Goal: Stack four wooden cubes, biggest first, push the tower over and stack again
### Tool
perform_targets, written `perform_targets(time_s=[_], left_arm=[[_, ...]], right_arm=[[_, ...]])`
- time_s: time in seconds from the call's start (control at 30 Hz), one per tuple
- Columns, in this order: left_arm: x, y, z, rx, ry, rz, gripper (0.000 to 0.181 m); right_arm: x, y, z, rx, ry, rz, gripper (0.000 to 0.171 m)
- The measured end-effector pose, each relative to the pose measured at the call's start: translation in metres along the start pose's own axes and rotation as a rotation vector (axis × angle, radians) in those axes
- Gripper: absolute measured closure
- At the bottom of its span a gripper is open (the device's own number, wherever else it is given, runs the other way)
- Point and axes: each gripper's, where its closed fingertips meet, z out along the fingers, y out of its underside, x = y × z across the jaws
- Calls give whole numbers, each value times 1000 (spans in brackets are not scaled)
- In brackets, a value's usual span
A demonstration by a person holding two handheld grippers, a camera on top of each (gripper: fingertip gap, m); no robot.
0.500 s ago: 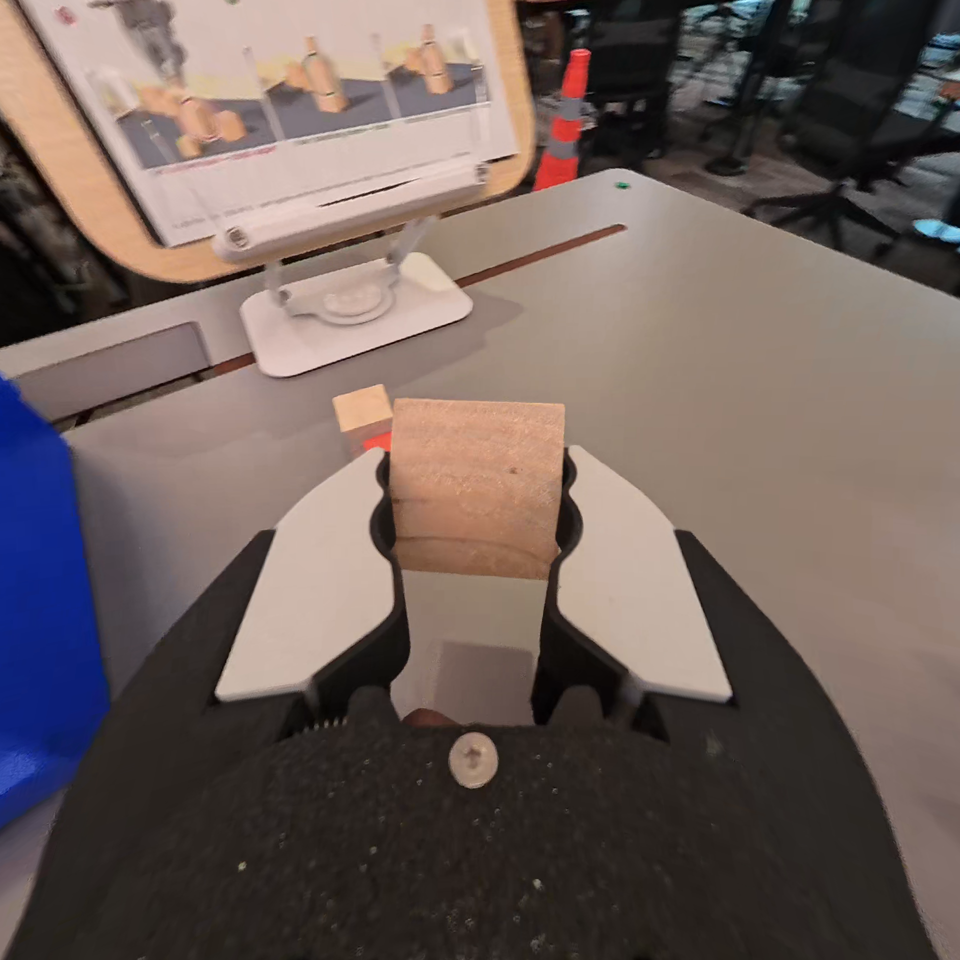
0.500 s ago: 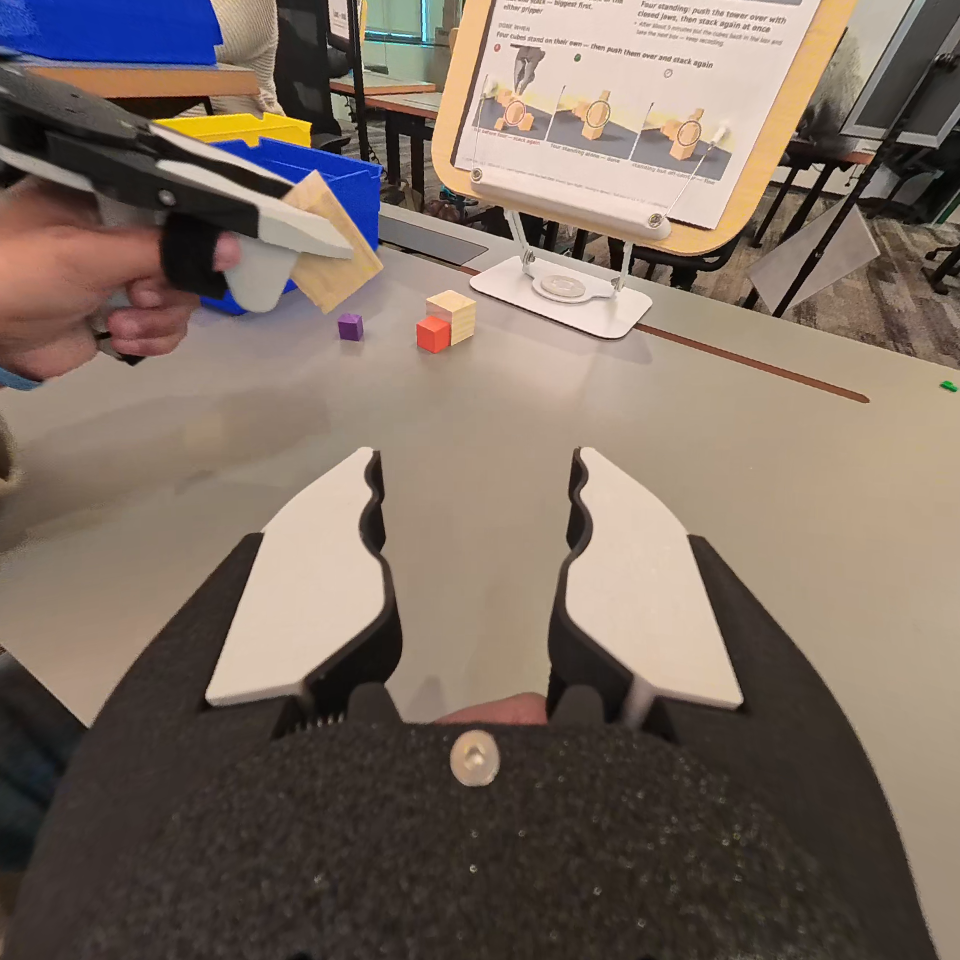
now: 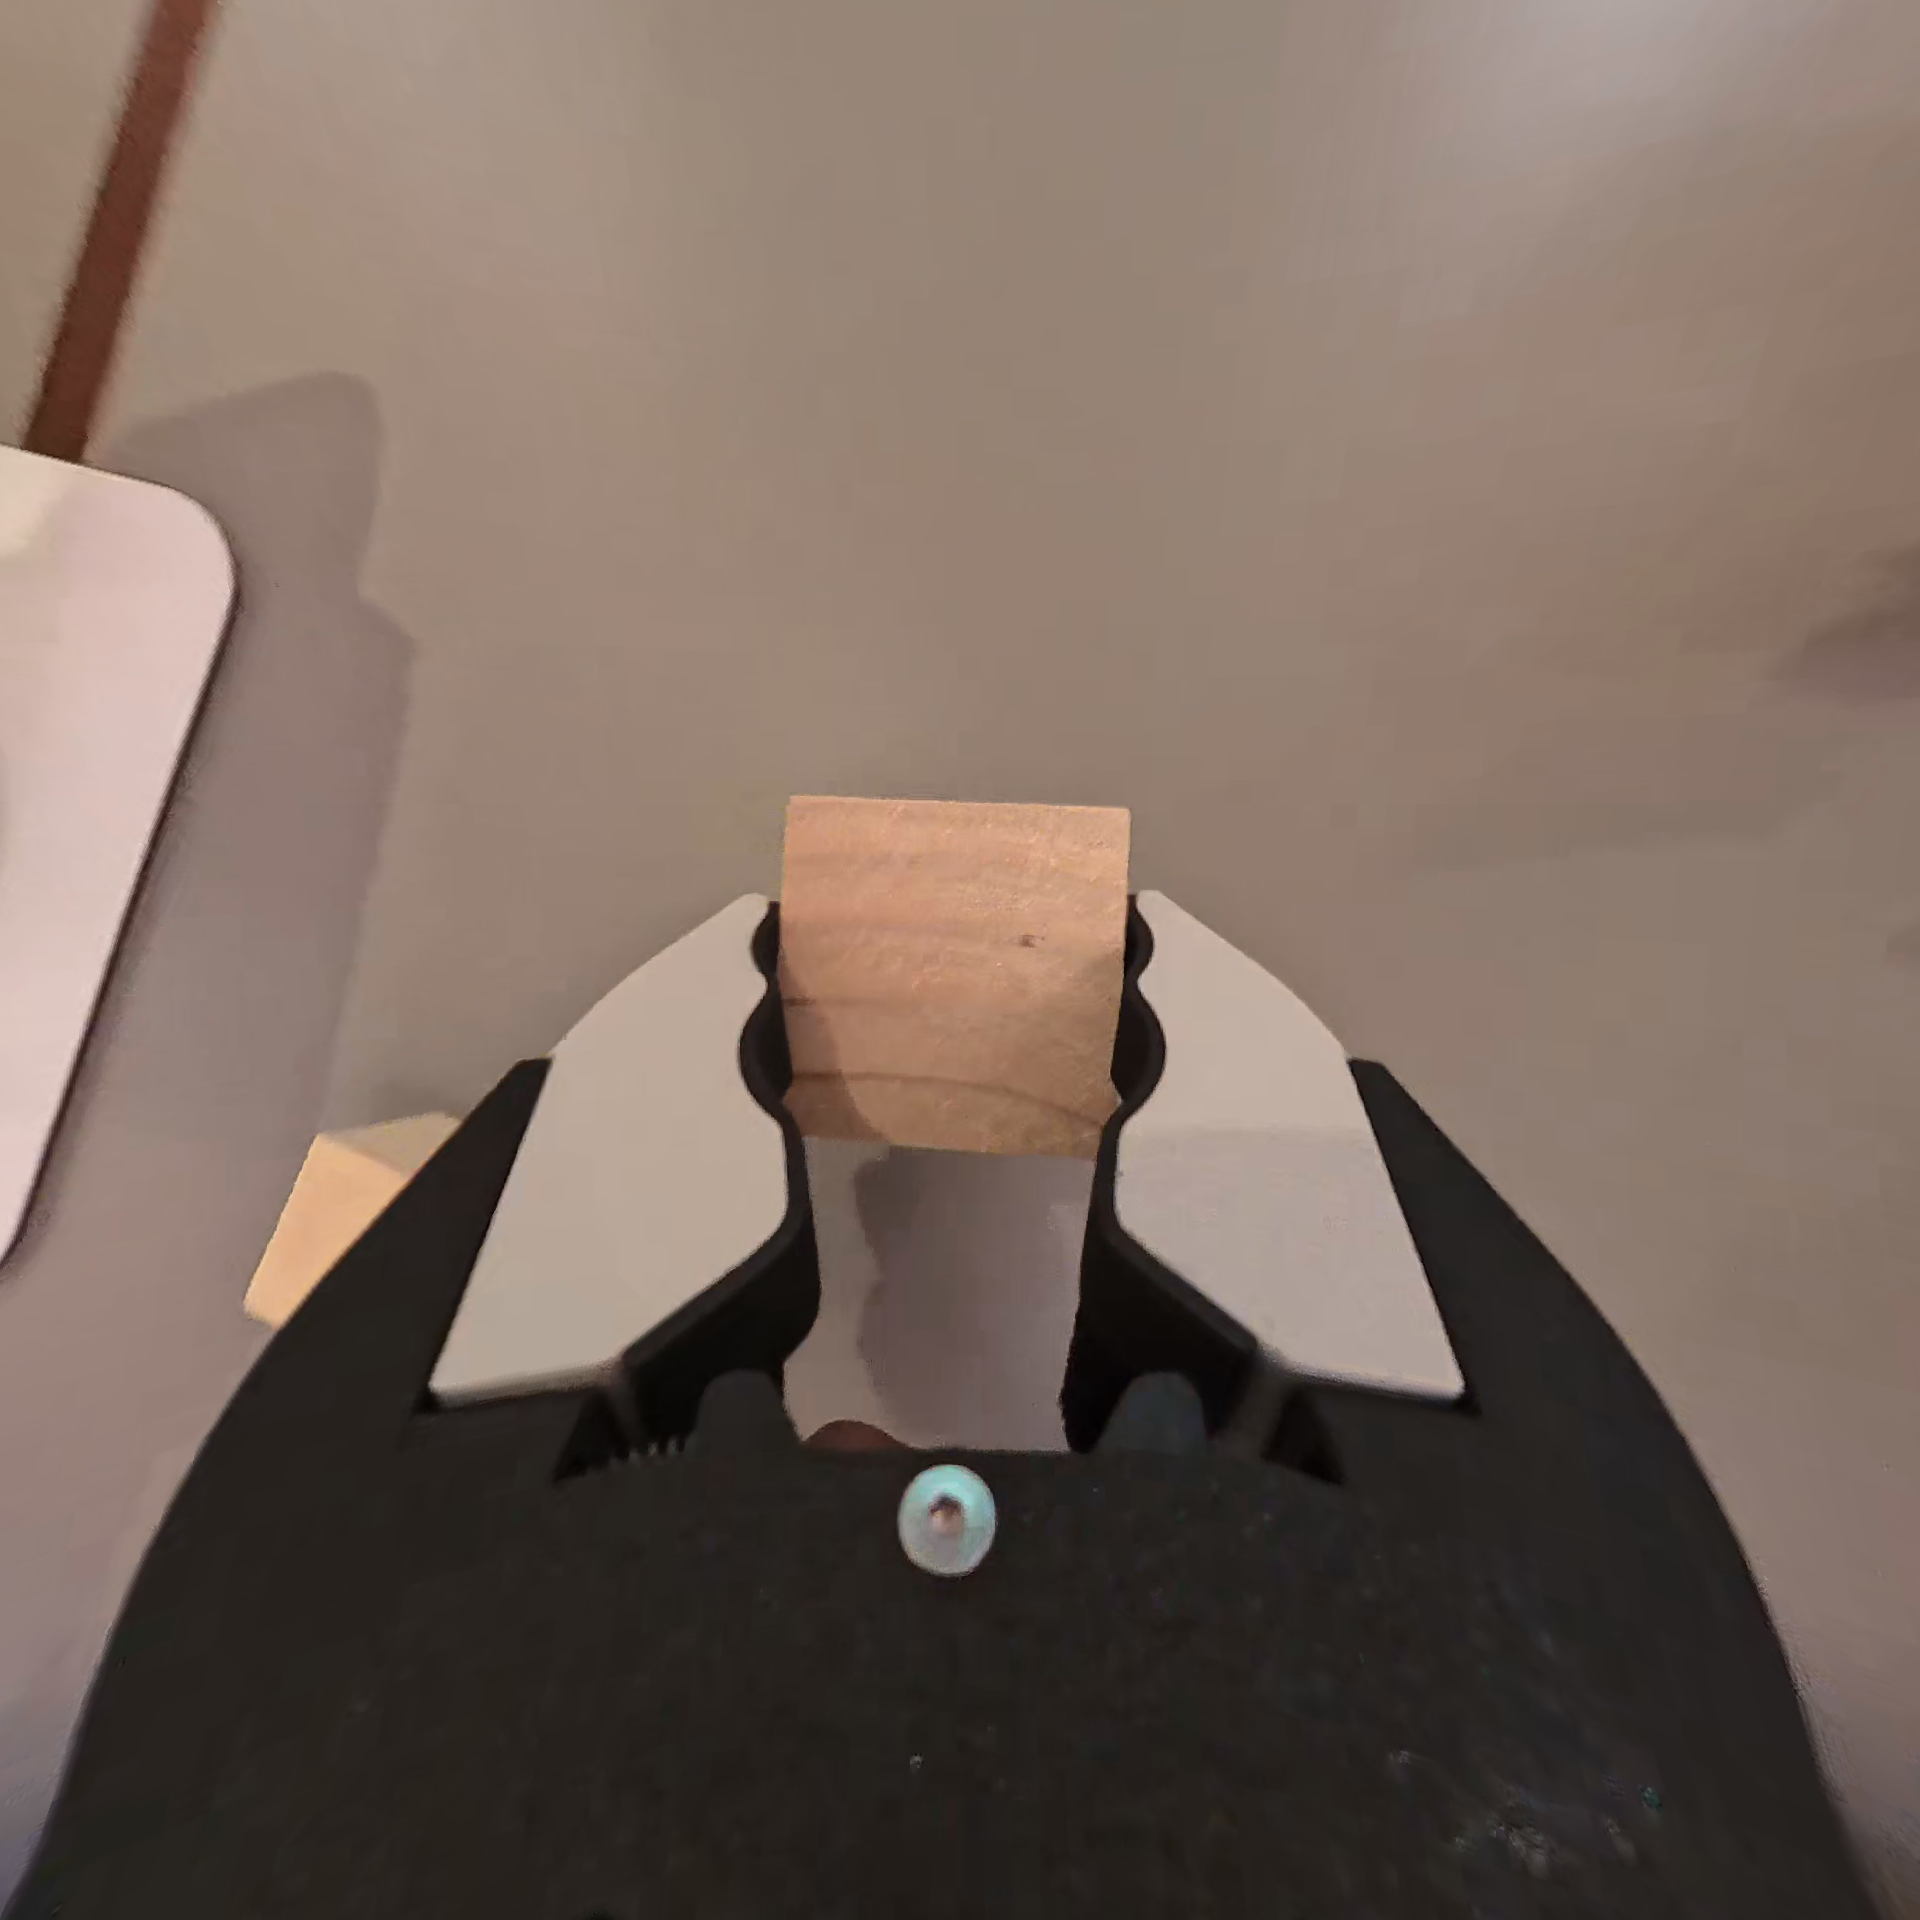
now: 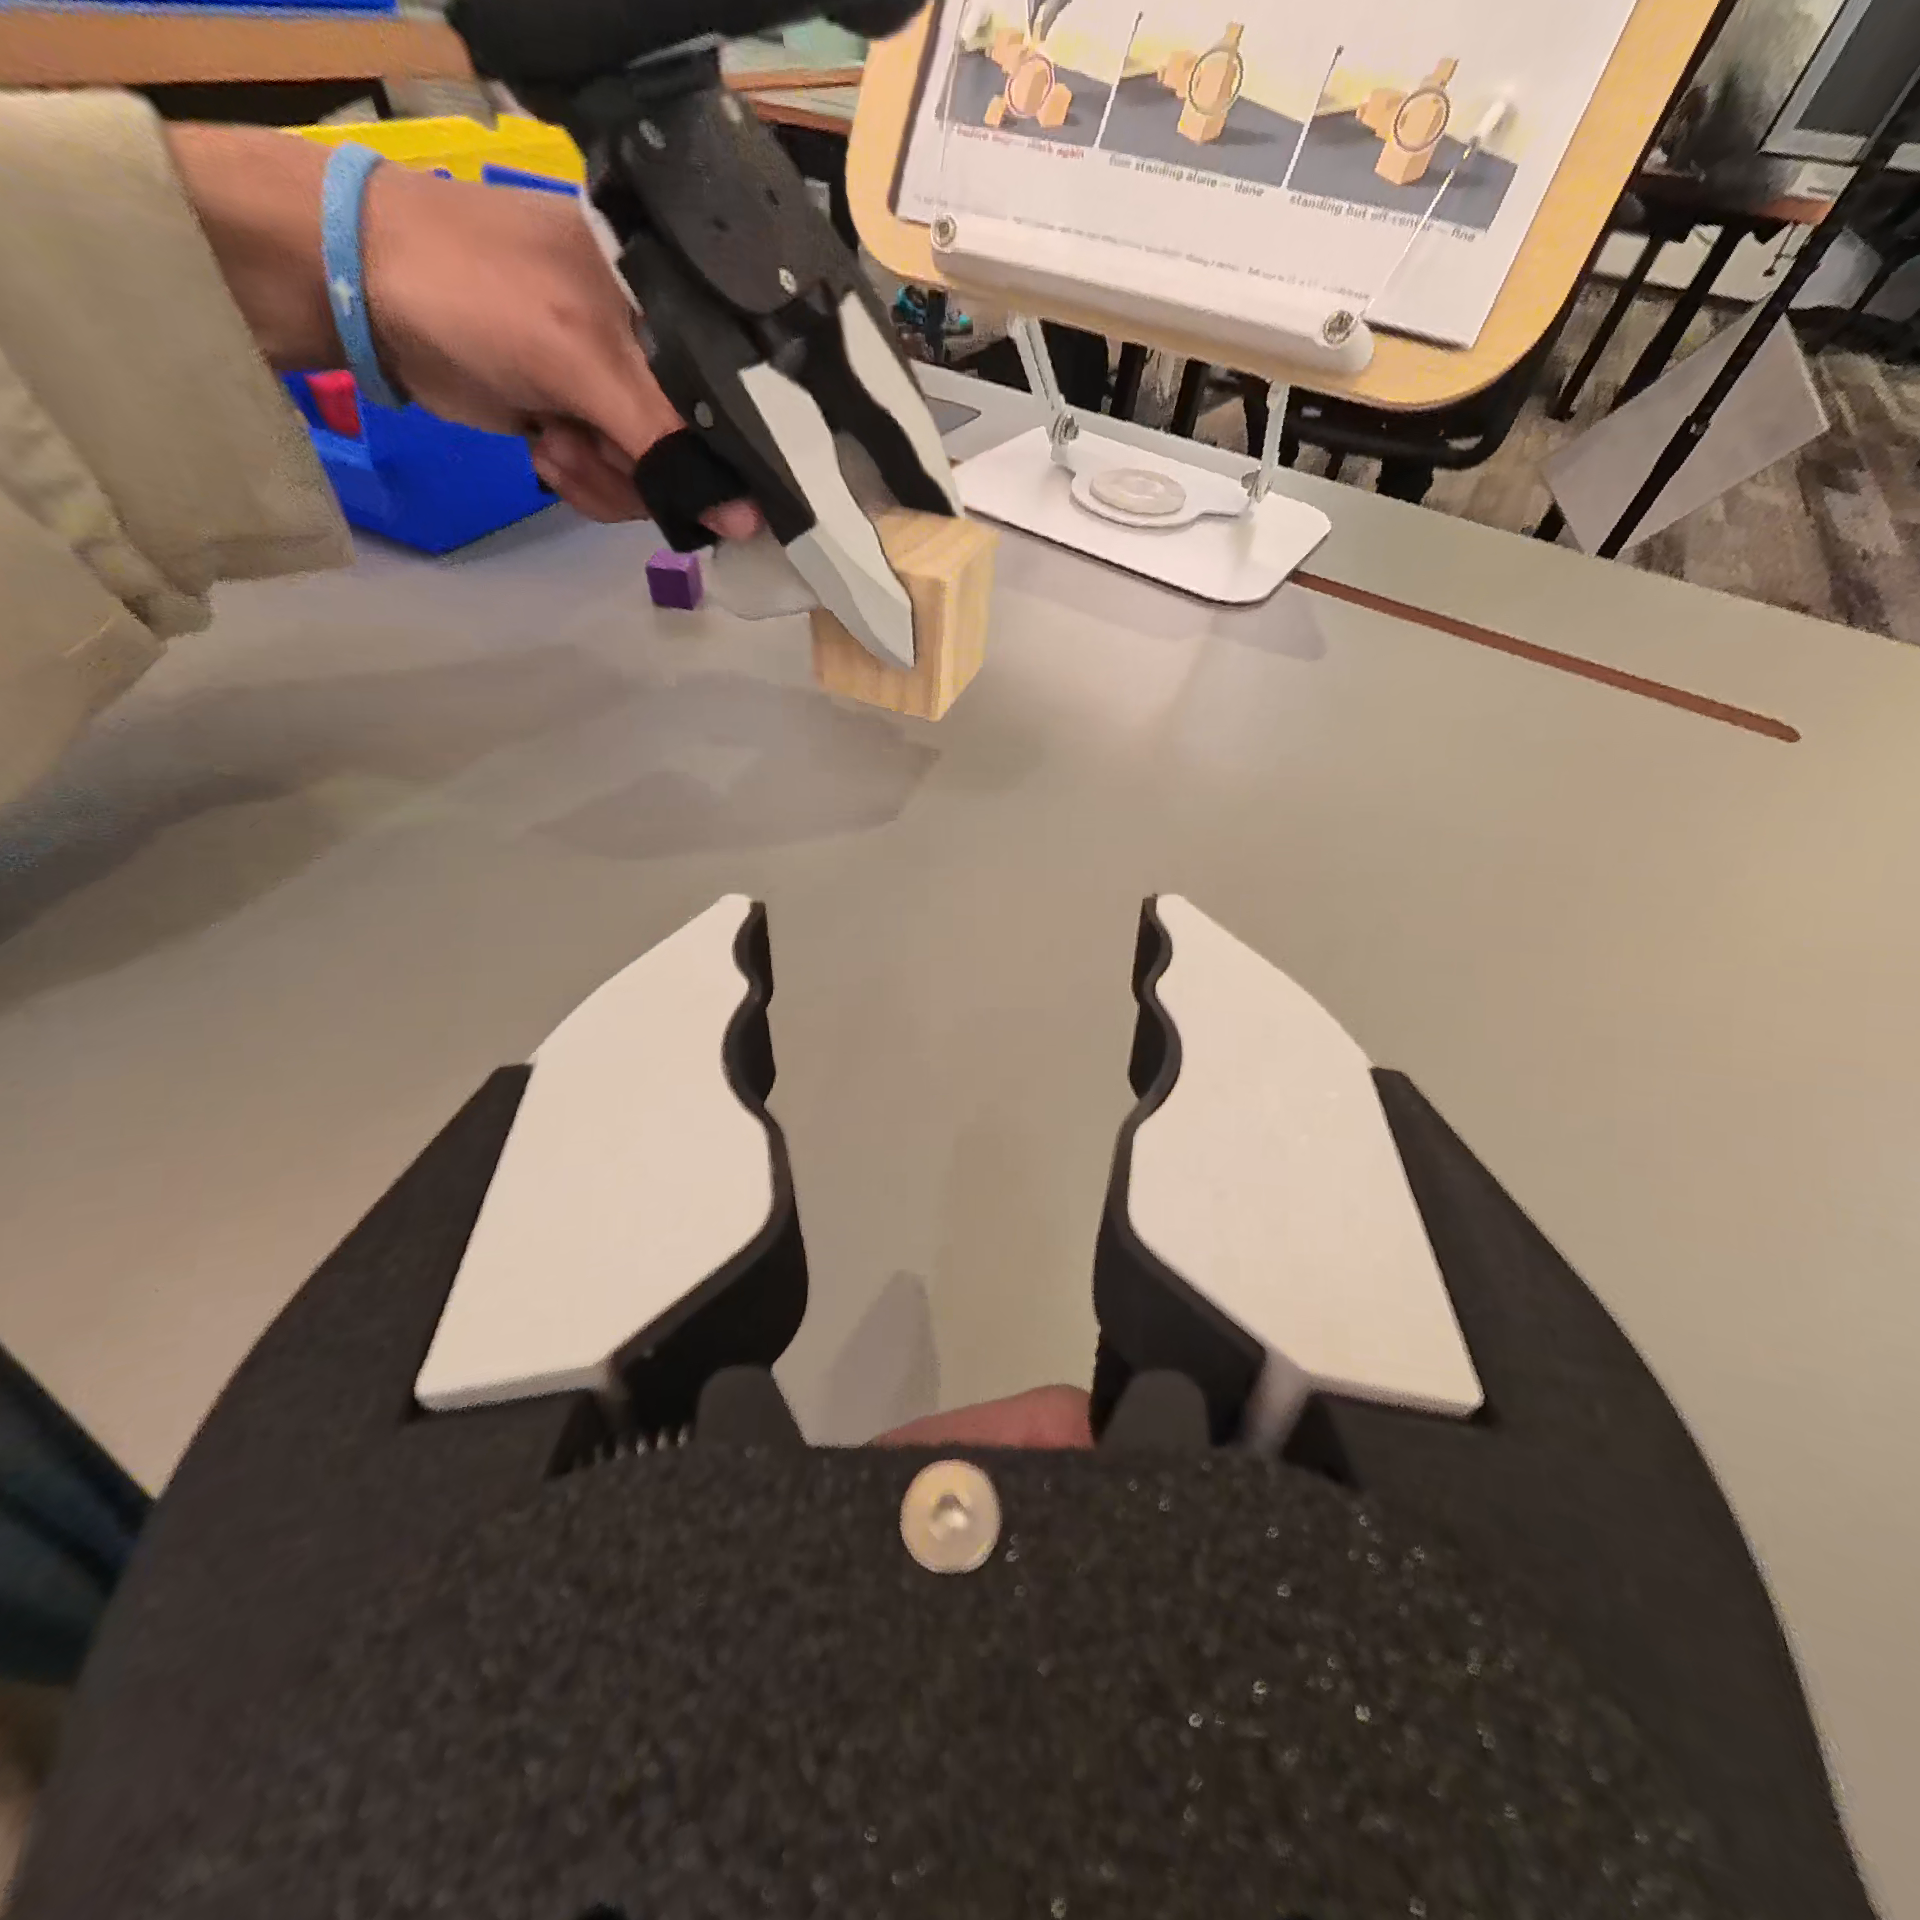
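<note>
My left gripper (image 3: 951, 904) is shut on the biggest wooden cube (image 3: 951, 977) and points steeply down at the grey table (image 3: 1351, 520). In the right wrist view the left gripper (image 4: 925, 582) holds this cube (image 4: 935, 634) at or just above the table; I cannot tell whether it touches. A smaller wooden cube (image 3: 338, 1210) lies just left of the left gripper, partly hidden by it. A small purple cube (image 4: 673, 577) sits on the table to the left. My right gripper (image 4: 951, 914) is open and empty, well short of the cubes.
The white base (image 4: 1143, 509) of an instruction board (image 4: 1247, 156) stands behind the cube; it also shows in the left wrist view (image 3: 94, 779). A blue bin (image 4: 426, 478) with a red cube (image 4: 332, 400) stands at the far left. A person's hand (image 4: 488, 322) holds the left gripper.
The left gripper has moved right and forward and tipped down, bringing the big cube from mid-air down to the table. The right gripper has stayed open.
</note>
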Motion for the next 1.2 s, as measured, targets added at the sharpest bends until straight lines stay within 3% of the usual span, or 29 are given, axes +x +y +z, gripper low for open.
perform_targets(time_s=[0.37,0.43,0.5,0.53,0.67,0.77,0.83,1.03,1.2], left_arm=[[0,17,36,-84,76,199,121],[1,17,36,-40,66,198,121],[4,10,28,29,33,162,102],[10,4,18,80,22,144,102],[25,-16,-57,392,-190,-58,99],[48,12,-104,561,-395,-272,91],[59,48,-126,606,-618,-413,93],[109,115,-125,550,-851,-591,85],[118,120,-131,570,-929,-583,98]], right_arm=[[10,28,13,-69,-15,39,104],[11,30,14,-76,-14,41,104],[13,30,14,-79,-12,39,104],[13,29,14,-79,-12,38,104],[14,26,10,-74,-10,31,104],[13,24,9,-72,-6,16,103],[12,24,9,-68,-4,12,103],[7,27,14,-75,0,-7,101],[-1,30,22,-76,7,-34,95]])
